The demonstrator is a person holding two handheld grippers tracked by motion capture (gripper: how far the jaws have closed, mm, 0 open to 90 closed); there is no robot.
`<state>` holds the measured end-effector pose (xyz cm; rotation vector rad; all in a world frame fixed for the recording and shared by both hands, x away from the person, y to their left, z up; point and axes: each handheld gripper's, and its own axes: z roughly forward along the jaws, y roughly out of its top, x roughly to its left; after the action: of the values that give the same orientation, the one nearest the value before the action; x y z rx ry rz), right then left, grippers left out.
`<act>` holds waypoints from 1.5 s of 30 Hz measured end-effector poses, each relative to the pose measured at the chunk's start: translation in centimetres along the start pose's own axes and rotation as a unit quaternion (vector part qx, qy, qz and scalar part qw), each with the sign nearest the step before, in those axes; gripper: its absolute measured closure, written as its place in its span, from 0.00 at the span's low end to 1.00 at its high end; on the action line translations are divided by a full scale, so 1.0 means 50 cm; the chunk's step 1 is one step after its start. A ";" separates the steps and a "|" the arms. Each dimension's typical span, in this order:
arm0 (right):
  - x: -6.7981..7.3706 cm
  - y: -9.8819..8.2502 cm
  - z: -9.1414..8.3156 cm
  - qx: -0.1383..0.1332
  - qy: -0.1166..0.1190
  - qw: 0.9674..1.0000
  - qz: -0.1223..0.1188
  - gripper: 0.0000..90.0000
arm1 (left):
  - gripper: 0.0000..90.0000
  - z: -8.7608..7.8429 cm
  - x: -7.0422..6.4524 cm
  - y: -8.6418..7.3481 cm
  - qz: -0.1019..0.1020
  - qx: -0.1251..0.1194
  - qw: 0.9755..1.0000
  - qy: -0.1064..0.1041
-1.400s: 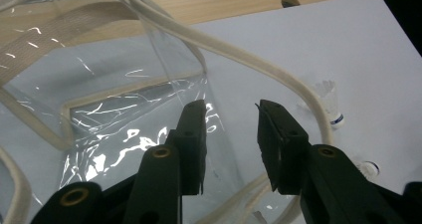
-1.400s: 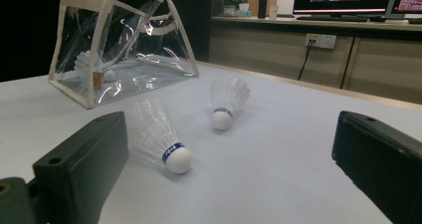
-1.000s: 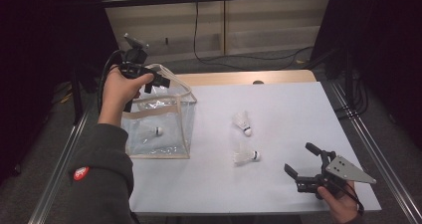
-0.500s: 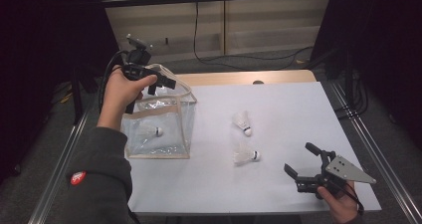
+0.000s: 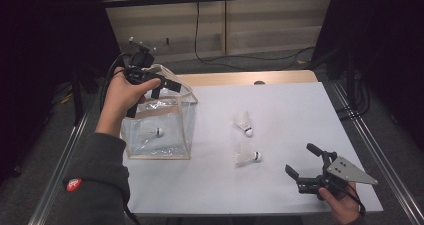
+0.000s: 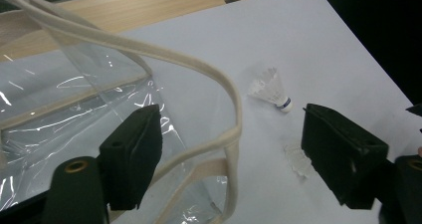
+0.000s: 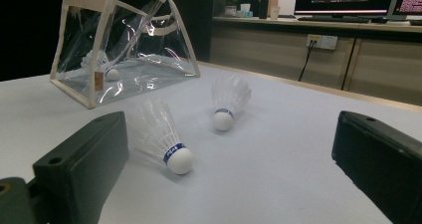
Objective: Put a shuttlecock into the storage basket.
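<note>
A: Since the earlier frames the left gripper (image 5: 167, 87) has risen a little above the bag's top edge, and its fingers have just been opening; the bag and the three shuttlecocks lie where they lay before.

B: Is something between those fingers?

A: In the left gripper view the cream handle strap (image 6: 219, 84) of the transparent bag (image 5: 160, 130) passes between the two black fingers (image 6: 132, 152), but the pads do not press on it. So the fingers are released, with the strap loose in the gap.

B: And where does the bag stand?

A: On the left part of the white table (image 5: 300, 115), upright, with its top open. One shuttlecock (image 5: 152, 132) lies inside it, on the bottom, seen through the clear wall.

B: The other shuttlecocks?

A: Two lie on the table to the right of the bag, well apart from it. The farther shuttlecock (image 5: 244, 123) has its cork end toward the person; the nearer shuttlecock (image 5: 247, 156) lies on its side with its cork pointing right. They are near each other but not touching.

B: What about the right gripper (image 5: 306, 163)?

A: It is held low at the near right corner of the table. Its fingers (image 7: 79, 169) are spread wide and hold nothing. In the right gripper view the nearer shuttlecock lies just in front of them, not touched.
</note>
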<state>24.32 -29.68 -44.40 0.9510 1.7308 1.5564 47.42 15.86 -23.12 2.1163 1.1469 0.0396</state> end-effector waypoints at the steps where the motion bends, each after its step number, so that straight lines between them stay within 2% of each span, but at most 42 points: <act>1: 0.000 0.000 0.000 0.000 0.000 1.000 -0.001 0.01 | 0.25 0.000 -0.005 0.000 0.006 -0.002 1.000 -0.003; 2: 0.000 0.000 0.000 0.000 0.000 1.000 0.000 0.01 | 0.25 0.001 -0.008 0.000 0.006 -0.002 1.000 -0.004; 8: 0.000 0.000 0.000 0.001 0.002 1.000 -0.003 0.01 | 0.22 0.005 -0.033 -0.003 0.035 0.001 0.999 -0.017; 12: 0.000 0.000 0.000 0.001 0.002 1.000 -0.003 0.01 | 0.20 0.012 -0.050 -0.006 0.050 0.003 0.998 -0.034; 15: 0.000 0.000 0.000 0.001 0.002 1.000 -0.003 0.01 | 0.19 0.018 -0.063 -0.008 0.065 0.014 0.997 -0.031; 17: 0.000 0.000 0.000 0.001 0.002 1.000 -0.002 0.01 | 0.19 0.020 -0.071 -0.010 0.067 0.014 0.997 -0.041; 21: 0.000 0.000 0.000 0.001 0.002 1.000 -0.003 0.01 | 0.18 0.023 -0.086 -0.015 0.082 0.014 0.996 -0.043; 23: 0.000 0.000 0.000 0.001 0.002 1.000 -0.003 0.01 | 0.18 0.027 -0.094 -0.018 0.086 0.013 0.995 -0.049; 24: 0.000 0.000 0.000 0.001 0.002 1.000 -0.002 0.01 | 0.18 0.030 -0.100 -0.020 0.081 0.010 0.995 -0.050; 25: 0.000 0.000 0.000 0.001 0.002 1.000 -0.003 0.01 | 0.18 0.031 -0.101 -0.021 0.091 0.016 0.994 -0.052; 29: 0.001 0.000 0.000 0.002 0.001 1.000 -0.002 0.01 | 0.17 0.038 -0.110 -0.027 0.097 0.018 0.993 -0.062; 36: 0.002 0.000 0.001 0.000 0.003 1.000 -0.003 0.01 | 0.17 0.047 -0.123 -0.032 0.104 0.021 0.992 -0.064; 45: 0.001 0.000 0.001 0.001 0.002 1.000 -0.003 0.01 | 0.16 0.064 -0.139 -0.045 0.114 0.028 0.990 -0.078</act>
<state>24.32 -29.61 -44.40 0.9429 1.7363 1.5542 42.70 9.64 -24.78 2.2478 0.8207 -0.0521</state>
